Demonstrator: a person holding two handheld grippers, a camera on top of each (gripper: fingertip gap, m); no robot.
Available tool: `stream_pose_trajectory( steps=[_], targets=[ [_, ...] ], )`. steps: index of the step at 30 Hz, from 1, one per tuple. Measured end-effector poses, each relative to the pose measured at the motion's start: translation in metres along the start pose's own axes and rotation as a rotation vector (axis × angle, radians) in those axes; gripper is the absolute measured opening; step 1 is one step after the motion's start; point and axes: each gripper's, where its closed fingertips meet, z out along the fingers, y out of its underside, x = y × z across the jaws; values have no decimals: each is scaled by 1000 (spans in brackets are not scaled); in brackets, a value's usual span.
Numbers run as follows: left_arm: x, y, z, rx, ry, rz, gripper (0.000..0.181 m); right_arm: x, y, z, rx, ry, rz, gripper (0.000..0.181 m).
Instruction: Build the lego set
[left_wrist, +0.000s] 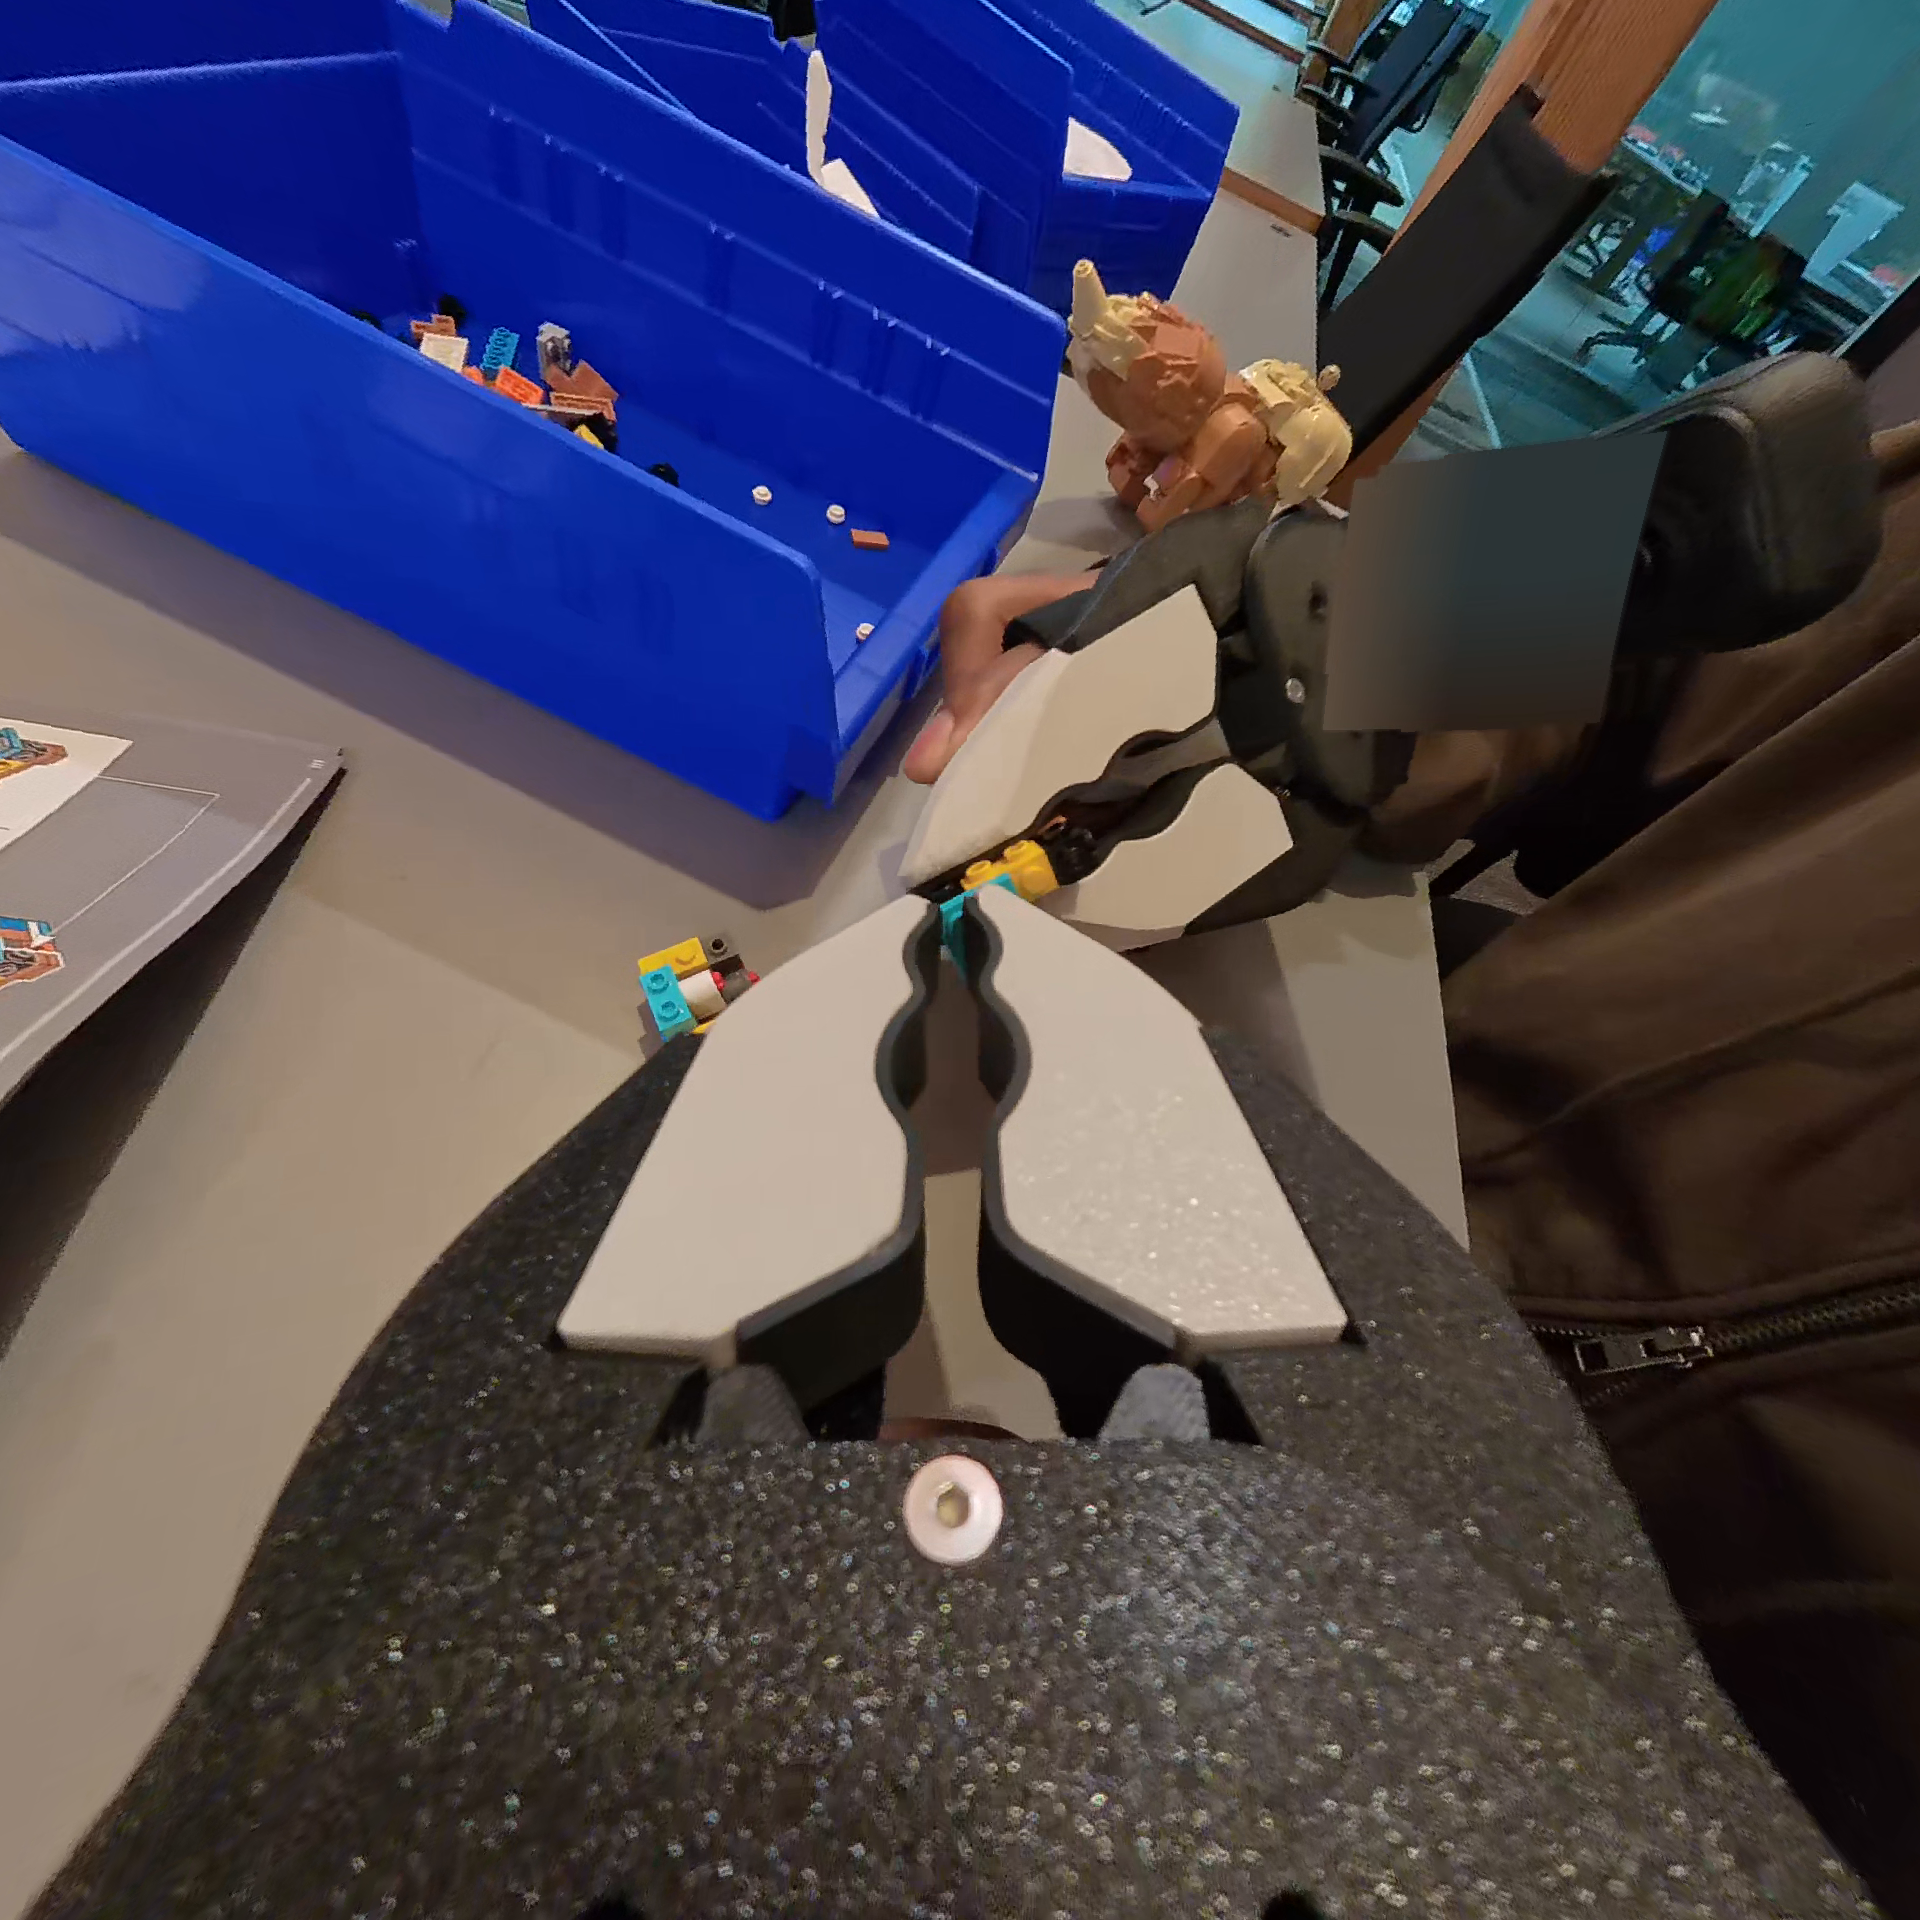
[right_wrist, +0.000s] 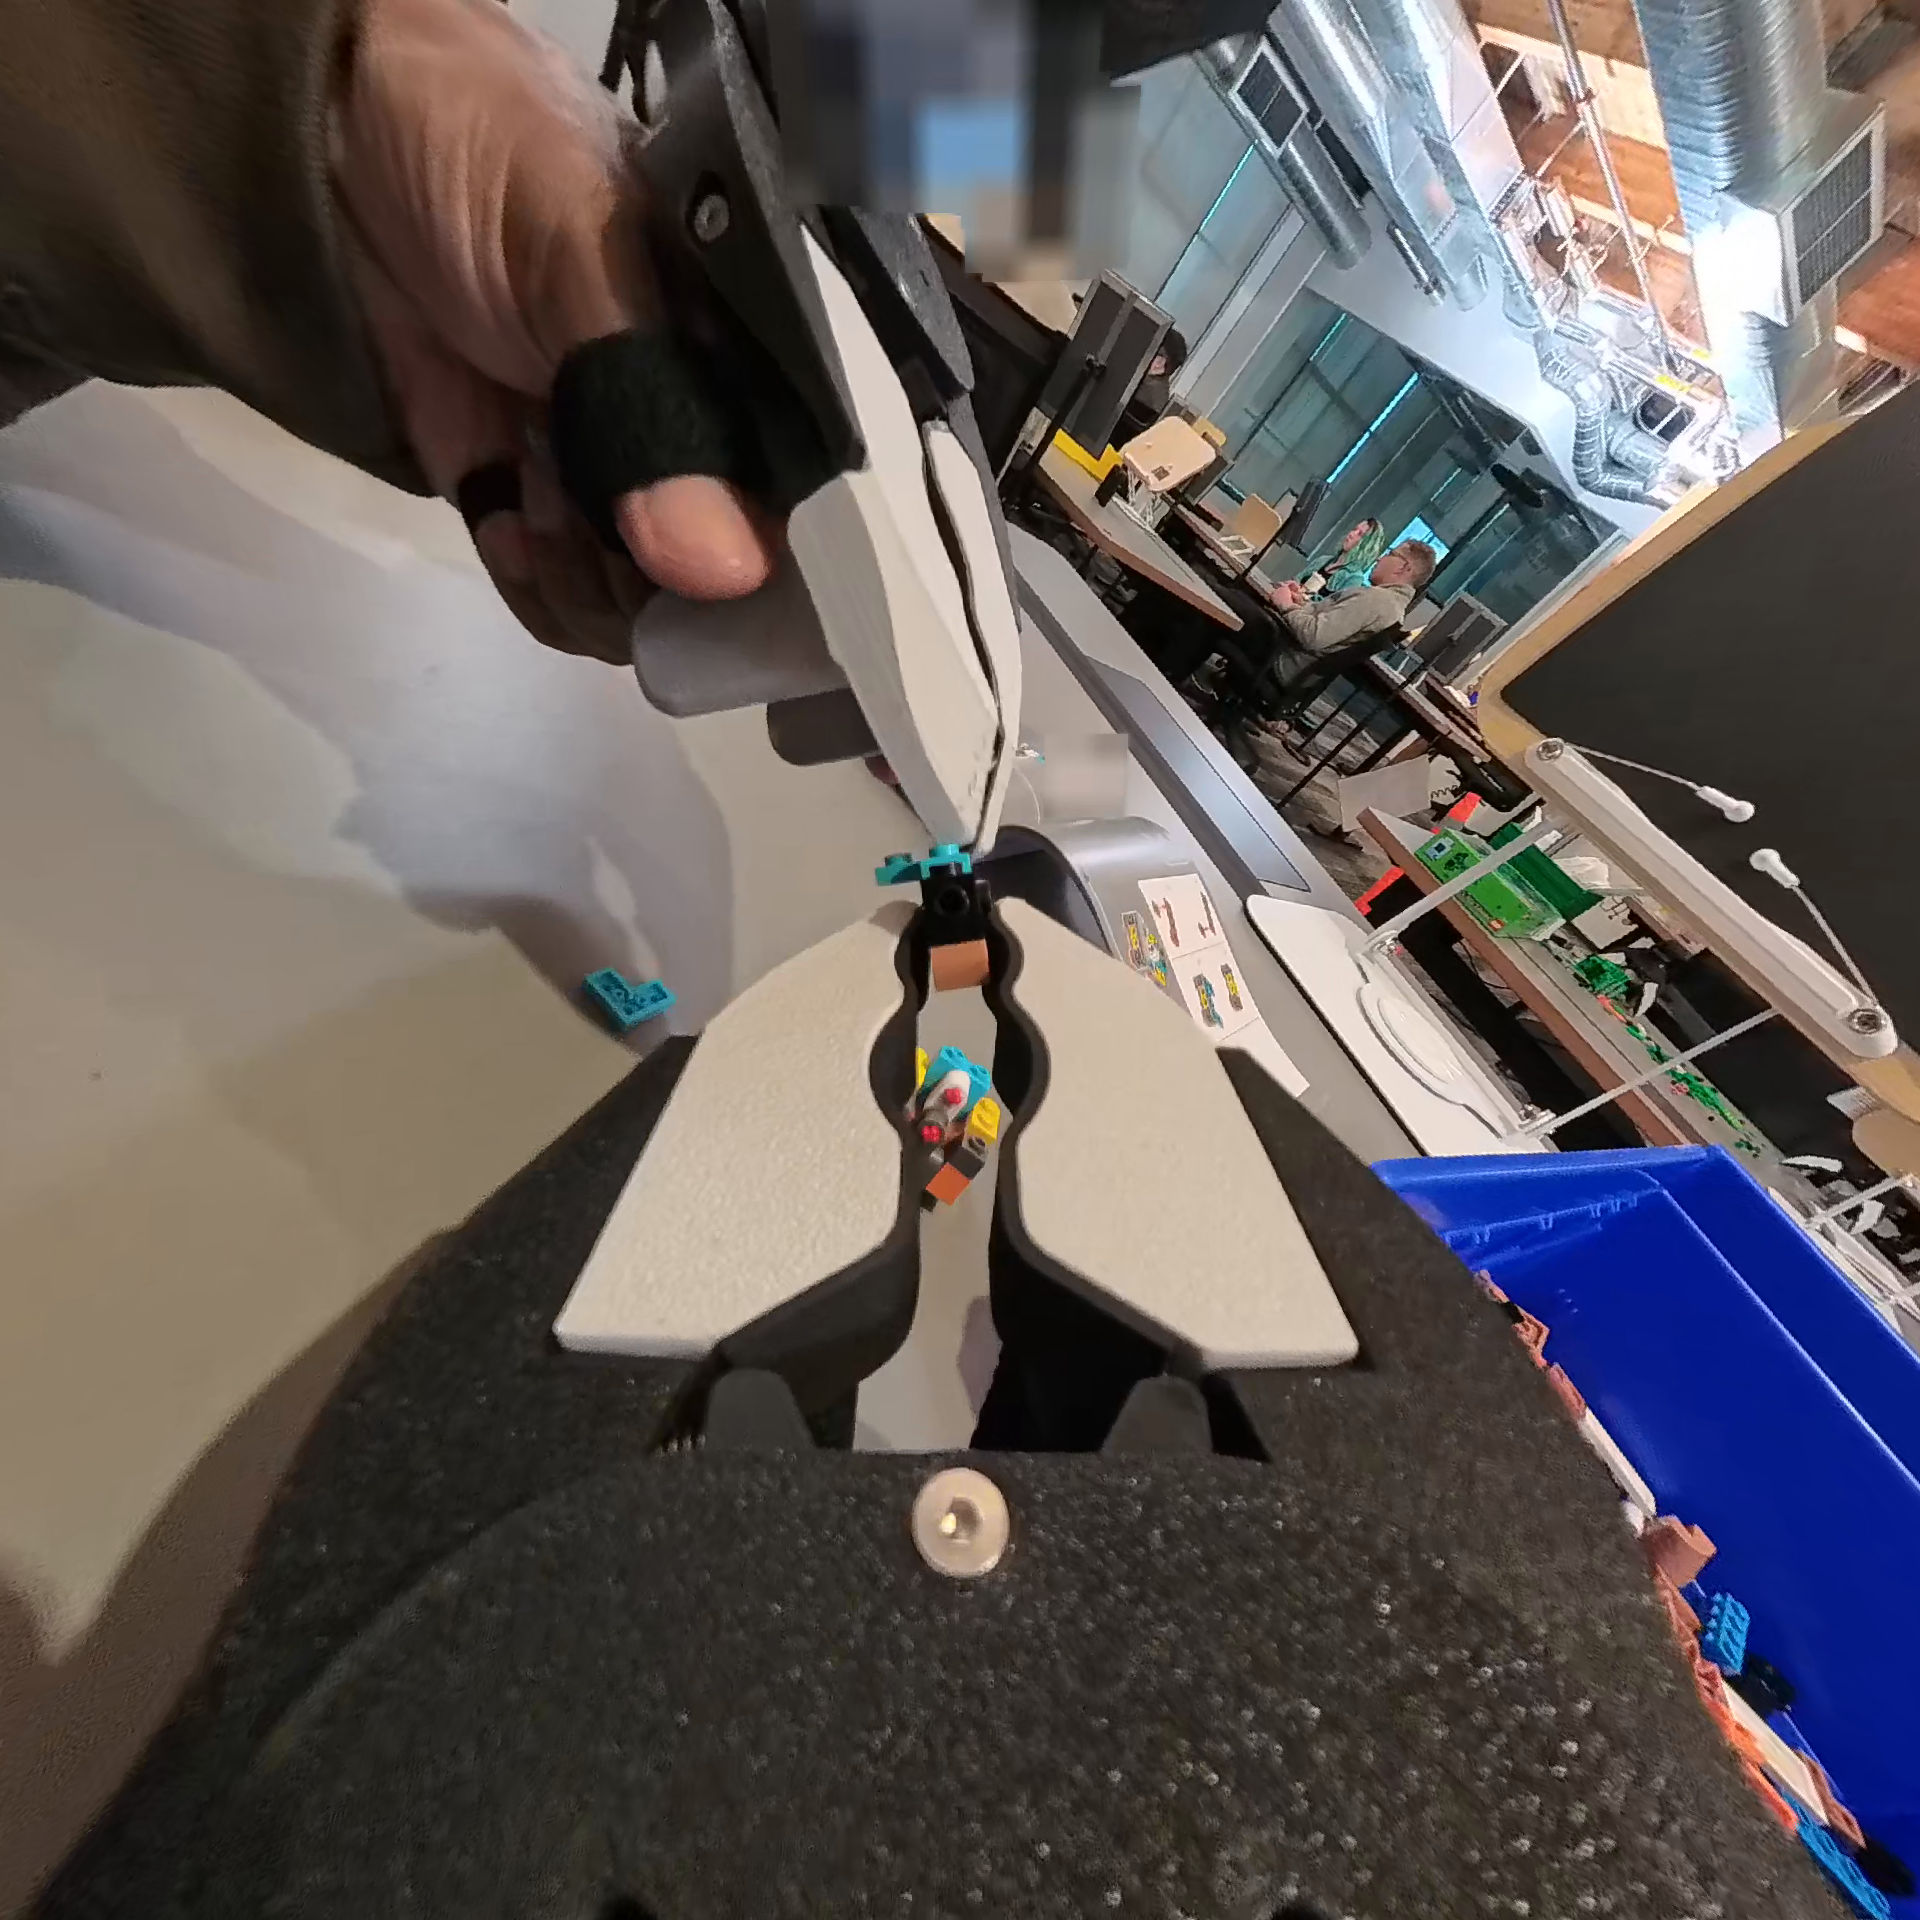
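My left gripper is shut on a small teal plate. In the right wrist view it comes down from above with the teal plate at its tips. My right gripper is shut on a small assembly with a black brick and a brown piece. The teal plate sits right on top of the black brick. In the left wrist view the right gripper meets mine tip to tip, with yellow and black bricks in it. A small yellow, teal and white sub-assembly lies on the grey table.
A blue bin with several loose bricks stands behind, with more blue bins beyond. A brown and tan model stands by its right end. An instruction booklet lies at the left. A teal L-shaped plate lies on the table. The tips of both grippers are at nearly the same place.
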Motion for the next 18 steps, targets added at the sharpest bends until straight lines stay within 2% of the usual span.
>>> stream_pose_trajectory(
  steps=[5,7,10,14,18],
  targets=[
    [-1,-1,0,1,-36,43,3,-1,1,1,3,-21,42,9],
    [0,-11,-6,64,-16,67,11,1,-7,0,53,-50,132,9],
    [-2,-29,-24,236,12,132,20,1,-19,-3,143,-143,321,10],
    [-5,-22,-31,320,107,108,21,4,-29,-9,258,-235,500,9],
    [7,-15,-25,337,155,203,20,7,-36,-11,325,-280,584,9]
  ],
)
